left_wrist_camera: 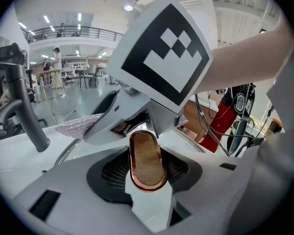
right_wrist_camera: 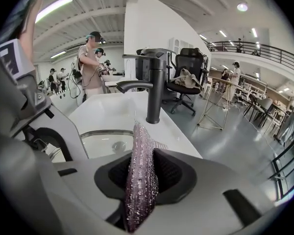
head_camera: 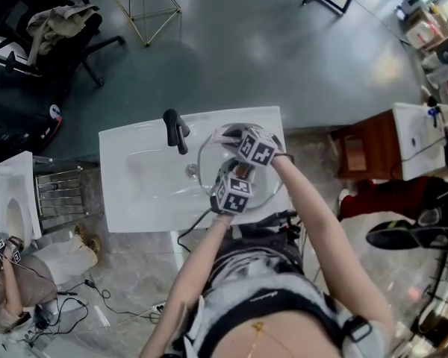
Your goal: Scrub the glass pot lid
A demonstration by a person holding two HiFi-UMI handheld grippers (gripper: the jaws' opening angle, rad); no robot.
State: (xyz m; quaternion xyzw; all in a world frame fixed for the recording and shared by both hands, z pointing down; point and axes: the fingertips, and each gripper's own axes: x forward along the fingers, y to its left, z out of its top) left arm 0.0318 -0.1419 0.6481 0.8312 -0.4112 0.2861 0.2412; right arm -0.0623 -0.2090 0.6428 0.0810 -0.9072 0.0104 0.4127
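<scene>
A clear, round glass pot lid (head_camera: 209, 162) with a metal rim lies in the right half of the white sink (head_camera: 134, 185). The left gripper's (left_wrist_camera: 147, 173) fingers clamp its copper-rimmed oval knob (left_wrist_camera: 147, 153). The right gripper's (right_wrist_camera: 139, 185) fingers pinch a glittery scrub cloth (right_wrist_camera: 141, 148).

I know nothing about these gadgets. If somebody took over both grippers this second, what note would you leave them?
Left gripper: shut on the handle, holding the lid over the sink.
Right gripper: shut on the scourer, its tip at the lid's far side; contact unclear.
Done: lid and scourer are both in hand. How much is scrubbed cannot be told.
Left: probably scrubbing the glass, then setting the lid down.
</scene>
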